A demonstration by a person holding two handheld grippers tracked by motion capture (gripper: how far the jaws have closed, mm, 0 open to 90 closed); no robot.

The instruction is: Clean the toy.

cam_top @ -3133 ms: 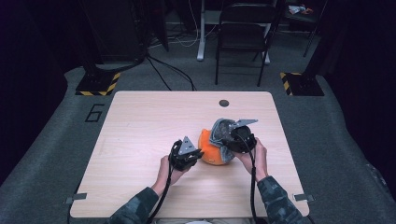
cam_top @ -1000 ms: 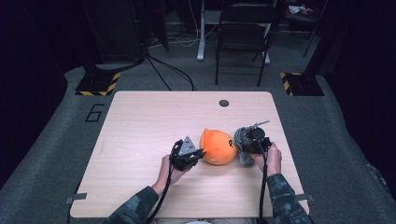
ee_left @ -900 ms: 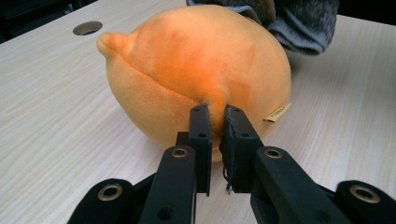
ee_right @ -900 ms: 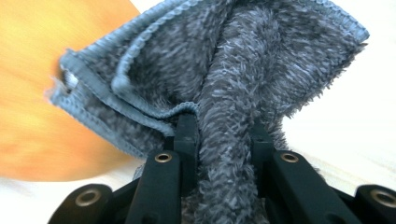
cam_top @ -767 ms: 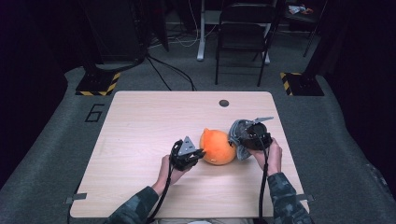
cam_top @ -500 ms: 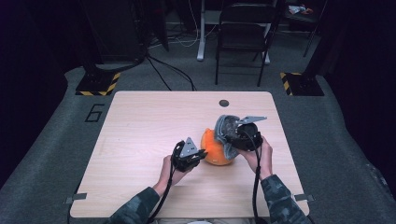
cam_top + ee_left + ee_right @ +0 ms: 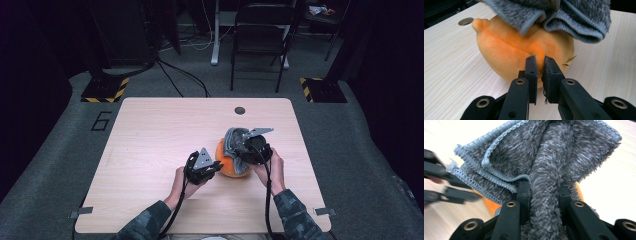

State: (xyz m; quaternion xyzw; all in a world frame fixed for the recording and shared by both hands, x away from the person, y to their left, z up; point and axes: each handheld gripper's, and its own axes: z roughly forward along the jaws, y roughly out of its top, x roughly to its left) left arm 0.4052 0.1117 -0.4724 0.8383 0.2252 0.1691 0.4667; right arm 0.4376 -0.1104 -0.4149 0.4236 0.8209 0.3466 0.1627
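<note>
An orange plush toy (image 7: 230, 164) lies on the table (image 7: 165, 130) between my two hands. My left gripper (image 7: 211, 166) is shut on a fold of the orange plush toy (image 7: 511, 47), pinching its fabric between the pads (image 7: 531, 67). My right gripper (image 7: 240, 147) is shut on a grey fluffy cloth (image 7: 554, 167) and holds it over the top of the toy. The grey cloth (image 7: 233, 140) drapes onto the toy's upper right side; the grey cloth (image 7: 564, 17) hangs just above the plush in the left gripper view.
A round cable hole (image 7: 239, 110) is set in the table near its far edge. A folding chair (image 7: 260, 35) and cables stand on the carpet beyond the table. Yellow-and-black floor blocks (image 7: 105, 90) lie off the far corners.
My right gripper has carried the grey cloth from the table at the toy's right up and leftward onto the toy. The left gripper has stayed put on the plush.
</note>
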